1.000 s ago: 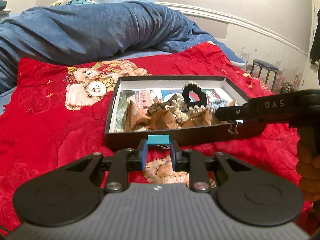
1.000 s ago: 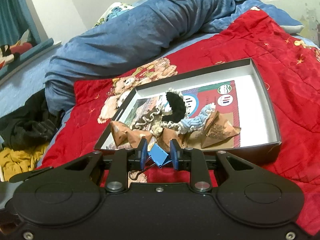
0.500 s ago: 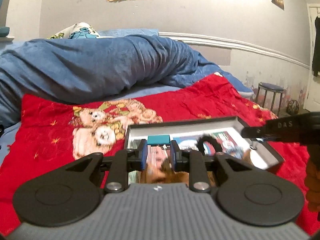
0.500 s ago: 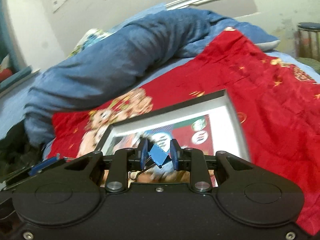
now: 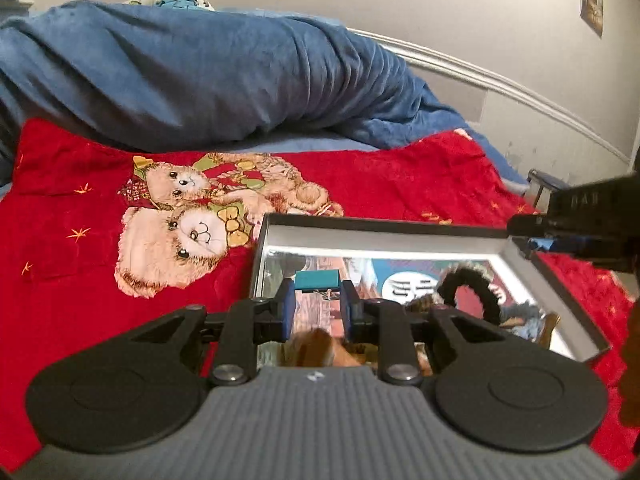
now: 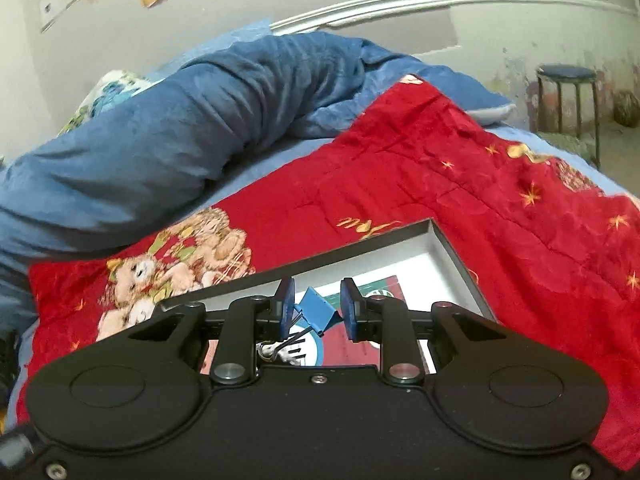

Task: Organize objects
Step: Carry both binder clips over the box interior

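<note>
A: Where are the clips?

B: One teal binder clip (image 5: 316, 280) is clamped between the blue pads (image 5: 287, 309) of the left gripper (image 5: 316, 310), held level over the near left part of the box (image 5: 400, 227).

A: And the other?

B: A blue binder clip (image 6: 316, 310) sits tilted in the right gripper (image 6: 317, 307). It touches the left pad (image 6: 286, 307), while the right pad stands just clear of it, so the jaws look slightly apart. Its wire handles hang down toward the camera.

A: What's in the box?

B: A black scrunchie (image 5: 470, 294) to the right, something blue and fuzzy beyond it, brown packets near the front edge, blurred, all on a printed sheet.

A: Around it?

B: A red teddy-bear blanket (image 5: 180, 216) under the box, a blue duvet (image 5: 200, 76) bunched at the far side, and a stool (image 6: 568, 96) far right by the wall.
</note>
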`<control>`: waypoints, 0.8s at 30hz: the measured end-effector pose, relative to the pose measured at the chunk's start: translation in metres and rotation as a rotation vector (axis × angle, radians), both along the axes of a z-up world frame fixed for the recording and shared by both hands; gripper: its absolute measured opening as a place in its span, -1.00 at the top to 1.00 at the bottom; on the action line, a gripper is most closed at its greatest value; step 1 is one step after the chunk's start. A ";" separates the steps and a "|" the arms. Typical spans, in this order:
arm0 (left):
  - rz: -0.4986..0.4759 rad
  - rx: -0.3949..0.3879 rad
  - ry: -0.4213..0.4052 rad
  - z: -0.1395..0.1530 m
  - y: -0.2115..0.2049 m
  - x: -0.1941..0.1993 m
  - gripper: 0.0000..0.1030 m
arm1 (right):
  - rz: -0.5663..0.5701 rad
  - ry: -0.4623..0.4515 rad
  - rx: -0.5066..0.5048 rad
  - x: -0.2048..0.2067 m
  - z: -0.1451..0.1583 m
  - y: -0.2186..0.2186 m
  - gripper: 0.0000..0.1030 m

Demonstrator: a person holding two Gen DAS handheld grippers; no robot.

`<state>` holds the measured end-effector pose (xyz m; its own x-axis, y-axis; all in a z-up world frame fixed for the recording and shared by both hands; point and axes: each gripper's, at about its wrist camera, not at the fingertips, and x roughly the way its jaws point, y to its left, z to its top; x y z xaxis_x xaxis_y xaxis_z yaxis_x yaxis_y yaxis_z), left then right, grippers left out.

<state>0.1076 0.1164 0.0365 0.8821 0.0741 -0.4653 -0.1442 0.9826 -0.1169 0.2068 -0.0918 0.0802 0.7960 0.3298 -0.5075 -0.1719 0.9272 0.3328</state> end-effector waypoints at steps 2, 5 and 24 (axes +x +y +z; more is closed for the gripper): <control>-0.005 0.022 -0.008 -0.001 -0.006 0.000 0.47 | -0.037 0.028 0.006 0.005 -0.007 -0.006 0.53; -0.027 0.024 -0.012 -0.004 -0.014 -0.003 0.47 | -0.098 0.095 0.040 0.013 -0.021 -0.023 0.53; -0.035 0.031 0.002 -0.010 -0.026 0.002 0.47 | 0.069 0.084 -0.067 0.001 -0.035 0.010 0.52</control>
